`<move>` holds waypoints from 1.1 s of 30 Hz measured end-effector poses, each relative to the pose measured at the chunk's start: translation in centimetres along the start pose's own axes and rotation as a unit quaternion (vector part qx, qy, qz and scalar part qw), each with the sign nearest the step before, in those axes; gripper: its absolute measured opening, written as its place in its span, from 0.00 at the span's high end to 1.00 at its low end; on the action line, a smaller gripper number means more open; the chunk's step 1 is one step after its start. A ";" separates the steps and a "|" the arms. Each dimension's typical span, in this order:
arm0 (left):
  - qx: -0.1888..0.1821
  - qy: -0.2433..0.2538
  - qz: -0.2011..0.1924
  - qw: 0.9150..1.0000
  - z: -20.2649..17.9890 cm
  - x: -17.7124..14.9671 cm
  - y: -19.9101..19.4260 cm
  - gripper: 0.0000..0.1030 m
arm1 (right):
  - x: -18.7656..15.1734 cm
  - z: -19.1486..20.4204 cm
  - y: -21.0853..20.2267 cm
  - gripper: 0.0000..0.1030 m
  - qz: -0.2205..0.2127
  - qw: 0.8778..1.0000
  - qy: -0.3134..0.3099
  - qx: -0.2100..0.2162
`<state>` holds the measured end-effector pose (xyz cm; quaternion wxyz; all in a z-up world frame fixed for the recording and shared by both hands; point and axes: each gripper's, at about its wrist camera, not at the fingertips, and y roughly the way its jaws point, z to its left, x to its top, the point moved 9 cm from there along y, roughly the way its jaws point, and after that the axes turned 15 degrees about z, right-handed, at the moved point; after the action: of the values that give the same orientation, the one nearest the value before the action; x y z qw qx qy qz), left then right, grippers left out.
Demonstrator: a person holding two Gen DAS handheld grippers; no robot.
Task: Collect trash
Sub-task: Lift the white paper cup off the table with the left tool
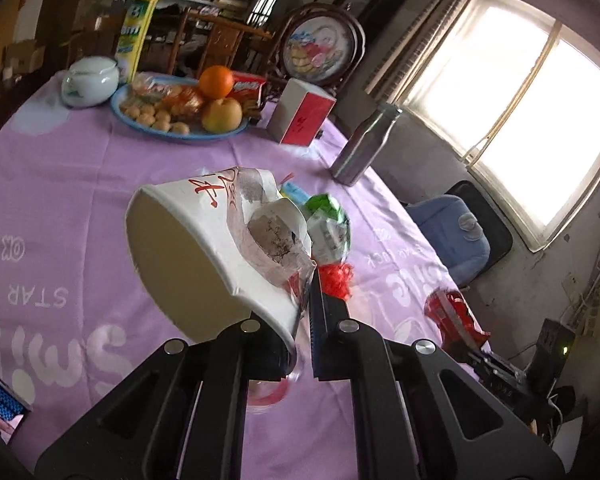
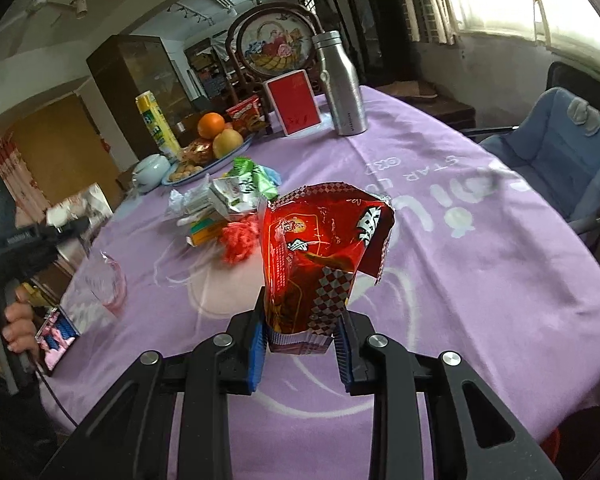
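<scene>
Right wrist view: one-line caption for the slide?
Right claw shut on a torn red snack bag above the purple tablecloth, wrapper pile behind.

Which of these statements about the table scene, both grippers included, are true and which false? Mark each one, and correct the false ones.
1. The left gripper holds a white paper cup. True.
2. The right gripper is empty. False: its fingers clamp a red snack bag.
3. An orange sits on the fruit plate. True.
4. The metal bottle lies on its side. False: it stands upright.
5. The tablecloth is green. False: it is purple.
</scene>
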<state>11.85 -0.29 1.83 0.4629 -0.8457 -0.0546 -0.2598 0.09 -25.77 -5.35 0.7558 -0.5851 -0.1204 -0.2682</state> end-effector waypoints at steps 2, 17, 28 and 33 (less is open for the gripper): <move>0.005 0.004 0.003 1.000 -0.7 0.8 0.7 0.91 | 0.0 -0.4 -0.1 0.72 -0.001 1.000 0.007 -0.001; 0.003 0.043 0.067 0.997 -4.2 1.6 8.3 0.89 | 0.0 -1.8 1.4 0.71 0.015 1.000 0.013 -0.007; -0.006 -0.012 0.128 0.992 -1.5 0.0 11.1 0.46 | 0.2 -1.2 2.6 0.71 0.026 1.000 0.007 -0.004; -0.038 -0.090 0.146 0.984 1.8 -0.7 12.4 0.46 | 0.3 -1.2 2.8 0.71 0.028 1.000 0.007 -0.006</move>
<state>16.03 -5.69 -8.65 0.4570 -0.8813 0.0377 -0.1139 1.69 -26.51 -7.82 0.7605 -0.5906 -0.0971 -0.2519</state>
